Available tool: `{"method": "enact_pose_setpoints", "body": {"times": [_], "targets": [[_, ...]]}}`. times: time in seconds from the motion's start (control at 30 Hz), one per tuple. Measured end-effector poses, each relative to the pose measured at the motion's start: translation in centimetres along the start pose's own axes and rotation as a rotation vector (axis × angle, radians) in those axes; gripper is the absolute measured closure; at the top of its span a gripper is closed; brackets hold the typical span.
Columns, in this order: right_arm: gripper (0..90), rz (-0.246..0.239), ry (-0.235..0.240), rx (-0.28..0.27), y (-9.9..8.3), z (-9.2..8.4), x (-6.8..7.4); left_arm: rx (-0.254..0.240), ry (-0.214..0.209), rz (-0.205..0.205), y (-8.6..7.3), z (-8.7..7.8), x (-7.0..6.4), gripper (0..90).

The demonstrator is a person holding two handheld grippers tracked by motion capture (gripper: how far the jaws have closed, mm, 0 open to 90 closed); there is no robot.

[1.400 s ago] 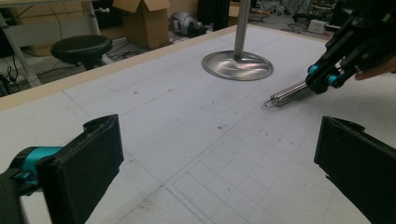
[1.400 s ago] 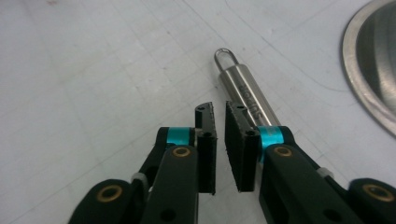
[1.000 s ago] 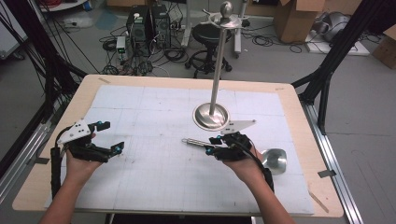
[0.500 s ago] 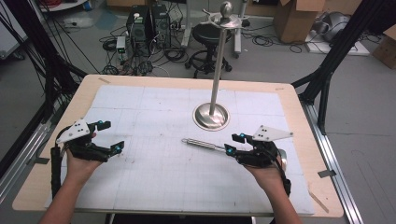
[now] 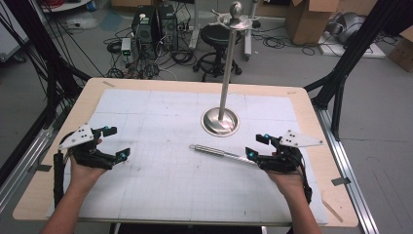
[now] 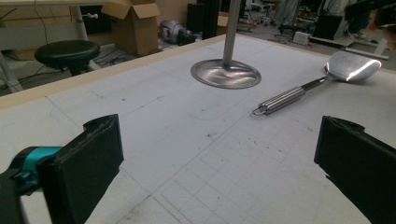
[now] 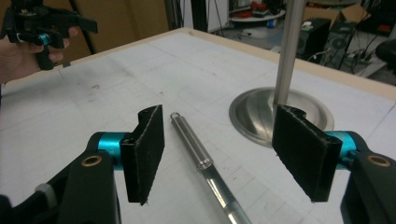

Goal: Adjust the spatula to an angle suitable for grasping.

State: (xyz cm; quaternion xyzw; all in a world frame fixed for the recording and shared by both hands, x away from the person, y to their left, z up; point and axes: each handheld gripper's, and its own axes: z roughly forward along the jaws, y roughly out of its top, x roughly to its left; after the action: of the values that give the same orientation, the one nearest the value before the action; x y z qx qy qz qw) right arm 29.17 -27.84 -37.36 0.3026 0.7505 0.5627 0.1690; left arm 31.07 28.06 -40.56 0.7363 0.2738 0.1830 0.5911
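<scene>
A steel spatula lies flat on the white mat, its handle pointing left. The left gripper view shows the handle and the shiny head. My right gripper hovers over the handle's right part, and the hand hides the head from above. Its jaws have just been opening. In the right gripper view the handle runs between the pads of the right gripper, which do not touch it. My left gripper stands open at the mat's left side with nothing between its jaws.
A metal stand with a round base and a tall pole stands just behind the spatula, close to the right gripper. The wooden table edge frames the mat. Stools, boxes and cables are on the floor beyond.
My right gripper has slid to the right along the spatula handle and its jaws have widened. The spatula lies where it was. The left gripper has stayed in place.
</scene>
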Motion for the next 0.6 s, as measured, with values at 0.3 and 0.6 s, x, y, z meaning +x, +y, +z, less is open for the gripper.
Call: {"method": "enact_pose_setpoints", "body": {"times": [0.3,0.6], "targets": [[26.3,-0.005,-0.032,-0.031,-0.07,-0.35,-0.42,-0.006,-0.004,0.003,0.1,-0.04,-0.2,1.7],[21.5,-0.029,-0.074,-0.03,-0.4,-0.77,-0.62,-0.006,-0.001,0.001,0.15,-0.03,-0.31,1.7]]}}
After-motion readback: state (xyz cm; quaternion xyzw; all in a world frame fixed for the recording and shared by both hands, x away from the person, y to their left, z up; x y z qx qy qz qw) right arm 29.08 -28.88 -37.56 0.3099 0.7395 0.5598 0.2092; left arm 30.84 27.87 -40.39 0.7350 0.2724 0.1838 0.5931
